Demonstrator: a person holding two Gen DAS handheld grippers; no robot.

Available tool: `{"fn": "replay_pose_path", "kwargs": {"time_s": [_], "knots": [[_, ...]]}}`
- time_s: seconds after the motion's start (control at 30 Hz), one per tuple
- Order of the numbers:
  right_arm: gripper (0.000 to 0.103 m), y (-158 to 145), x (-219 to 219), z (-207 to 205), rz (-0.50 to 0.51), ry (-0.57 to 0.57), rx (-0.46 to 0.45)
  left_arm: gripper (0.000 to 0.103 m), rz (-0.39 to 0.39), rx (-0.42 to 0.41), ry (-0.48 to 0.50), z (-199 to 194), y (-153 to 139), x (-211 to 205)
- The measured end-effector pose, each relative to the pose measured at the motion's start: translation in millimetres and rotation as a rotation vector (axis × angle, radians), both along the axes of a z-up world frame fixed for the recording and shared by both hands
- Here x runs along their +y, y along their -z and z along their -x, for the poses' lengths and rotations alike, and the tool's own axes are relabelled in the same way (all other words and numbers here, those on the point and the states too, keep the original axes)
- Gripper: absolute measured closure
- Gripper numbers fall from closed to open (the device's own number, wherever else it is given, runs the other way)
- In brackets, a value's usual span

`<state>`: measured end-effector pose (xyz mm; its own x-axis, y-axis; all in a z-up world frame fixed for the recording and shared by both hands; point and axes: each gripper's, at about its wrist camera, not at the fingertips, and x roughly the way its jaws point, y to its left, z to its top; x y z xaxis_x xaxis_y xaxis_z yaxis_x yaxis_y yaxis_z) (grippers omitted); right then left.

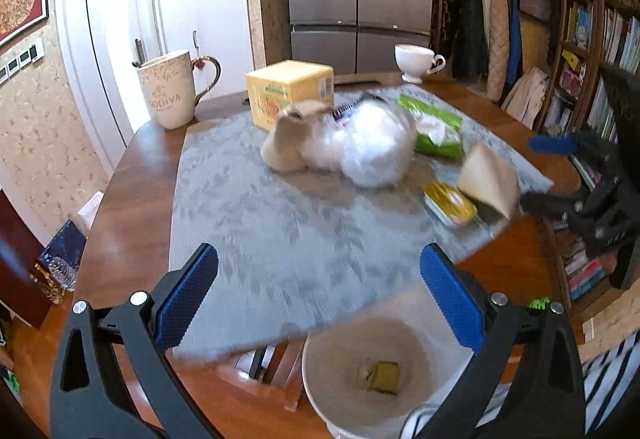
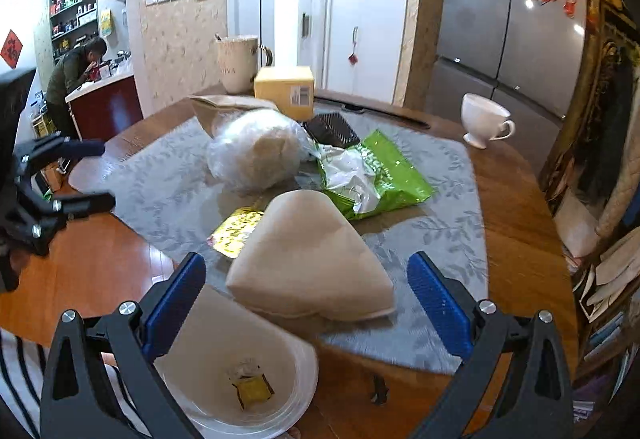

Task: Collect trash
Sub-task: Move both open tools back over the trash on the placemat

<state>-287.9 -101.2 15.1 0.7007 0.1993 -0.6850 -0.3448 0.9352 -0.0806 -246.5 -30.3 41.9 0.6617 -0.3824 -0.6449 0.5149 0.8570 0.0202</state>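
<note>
1. Beige paper cone (image 2: 312, 259), likely a coffee filter, lies low in the right-wrist frame between the right gripper (image 2: 306, 303)'s wide-open, empty jaws.
2. Likely light, soft and crushable; pinching its folded edge should hold best.
3. Left gripper (image 1: 320, 293) hangs wide open too, holding nothing.
4. White bin (image 2: 240, 379), bottom centre below the table (image 2: 520, 207) edge, holds one yellow scrap (image 2: 252, 389).
5. Clear plastic wad (image 2: 256, 151) and green packet (image 2: 376, 175) wait mid-frame.
</note>
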Motion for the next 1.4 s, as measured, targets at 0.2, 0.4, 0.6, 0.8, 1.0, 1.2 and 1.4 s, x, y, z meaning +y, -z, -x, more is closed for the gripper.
{"fn": "replay_pose_path", "kwargs": {"time_s": [0.2, 0.4, 0.6, 0.8, 1.0, 1.2, 1.4], "knots": [[0.004, 9.5, -4.9, -15.2, -0.037, -0.026, 0.077, 0.002, -0.012, 0.01, 0.046, -34.3, 1.5, -10.3], [0.004, 14.3, 0.0, -24.0, -0.033, -0.058, 0.114, 0.002, -0.032, 0.028, 0.035, -82.0, 3.7, -15.0], [0.004, 17.9, 1.8, -27.7, -0.044, -0.047, 0.134, 0.002, -0.021, 0.057, 0.019, -120.1, 7.9, -5.3], [0.004, 18.9, 1.1, -20.8, -0.045, -0.049, 0.133, 0.002, -0.048, 0.065, 0.047, -125.9, 12.9, -2.2], [0.004, 18.8, -0.4, -34.9, -0.047, -0.014, 0.12, 0.002, -0.082, 0.043, 0.055, -122.8, 16.5, -14.2], [0.004, 23.0, 2.1, -43.1, -0.042, -0.011, 0.127, 0.002, -0.065, 0.063, 0.057, -109.9, 15.7, -15.0], [0.005, 29.4, -10.0, -52.3, -0.024, 0.069, 0.147, 0.002, -0.015, 0.119, 0.108, -77.9, 15.4, -21.7]]}}
